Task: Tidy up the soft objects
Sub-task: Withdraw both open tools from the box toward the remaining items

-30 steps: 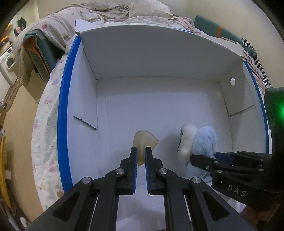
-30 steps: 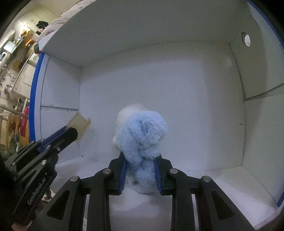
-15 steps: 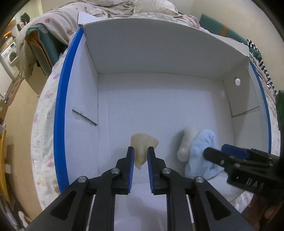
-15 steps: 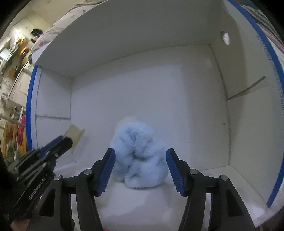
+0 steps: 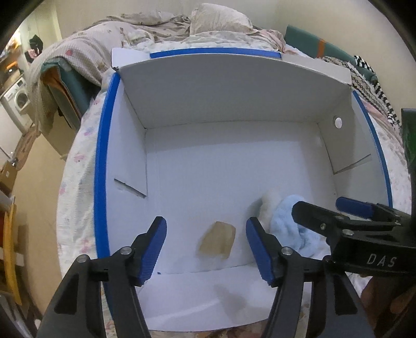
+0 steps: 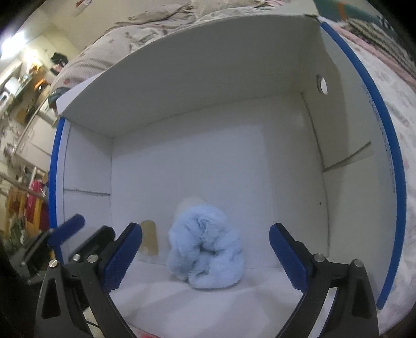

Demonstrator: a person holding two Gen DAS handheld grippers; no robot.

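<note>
A white cardboard box with blue rims (image 5: 100, 166) (image 6: 390, 166) stands open on a bed. On its floor lie a beige soft piece (image 5: 218, 244) (image 6: 149, 240) and a fluffy light-blue and white plush (image 5: 287, 228) (image 6: 205, 247), side by side near the front wall. My left gripper (image 5: 206, 249) is open and empty, raised above the beige piece. My right gripper (image 6: 205, 256) is open and empty, its fingers astride the blue plush but apart from it. It also shows in the left wrist view (image 5: 345, 221) at the right.
The box sits on a floral sheet (image 5: 78, 169). Rumpled blankets and pillows (image 5: 182, 23) lie behind it. Striped fabric (image 5: 374, 78) is at the far right. A washing machine (image 5: 18, 98) and furniture stand left of the bed.
Both grippers have opened and pulled back up. The left let go of the beige piece and the right let go of the blue plush; both now lie on the box floor.
</note>
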